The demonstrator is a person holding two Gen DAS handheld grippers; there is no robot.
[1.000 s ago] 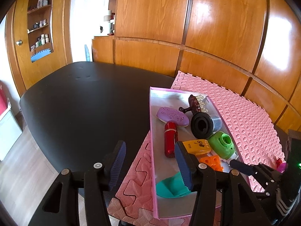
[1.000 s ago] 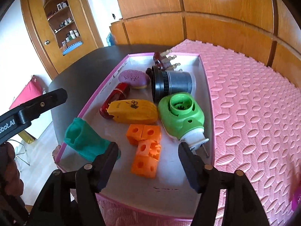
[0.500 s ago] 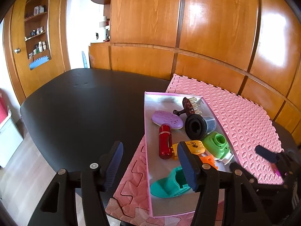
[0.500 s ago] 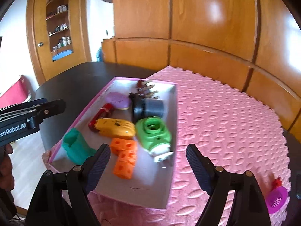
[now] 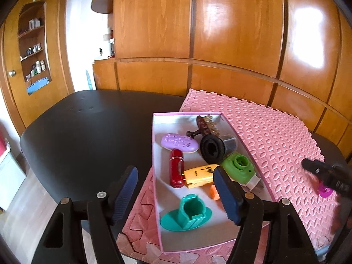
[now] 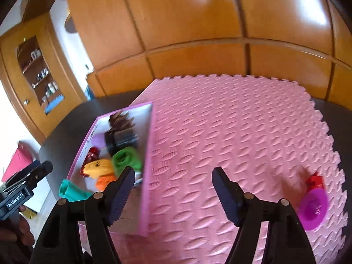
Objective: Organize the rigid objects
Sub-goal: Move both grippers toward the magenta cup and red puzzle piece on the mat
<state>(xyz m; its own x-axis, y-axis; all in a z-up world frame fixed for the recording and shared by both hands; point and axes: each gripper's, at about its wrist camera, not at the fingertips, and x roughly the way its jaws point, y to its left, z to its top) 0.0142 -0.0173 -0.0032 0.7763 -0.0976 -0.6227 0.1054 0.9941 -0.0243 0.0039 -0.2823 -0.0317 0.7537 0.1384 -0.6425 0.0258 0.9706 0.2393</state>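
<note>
A: Biggest first? Dark rounded surface (image 5: 88,132), then the pink interlocking foam mat (image 6: 231,132) on it, under both claws.

B: Then the shallow pink-rimmed cardboard box (image 5: 156,176) on the mat's edge: ahead of the left claw (image 5: 176,190), ahead-left of the right claw (image 6: 172,190).

A: Claw state?

B: Left claw spread, jaws have just been opening, nothing between them. Right claw spread too, jaws have just been closing, only bare mat between them.

A: Box contents, quick.

B: Black ribbed plastic cylinder (image 5: 214,148), green round plug-in device (image 5: 239,168), teal plastic holder (image 5: 187,215) nearest the left claw, yellow plastic piece (image 5: 198,175), lilac oval soap-shaped thing (image 5: 179,143), red glossy tube (image 5: 176,170), brown hair claw clip (image 5: 205,124) farthest, orange blocks (image 5: 213,192) partly hidden.

A: Outside the box?

B: Magenta round plastic disc (image 6: 313,208) on the mat, right of the right claw, small red plastic piece (image 6: 315,181) touching it.
</note>
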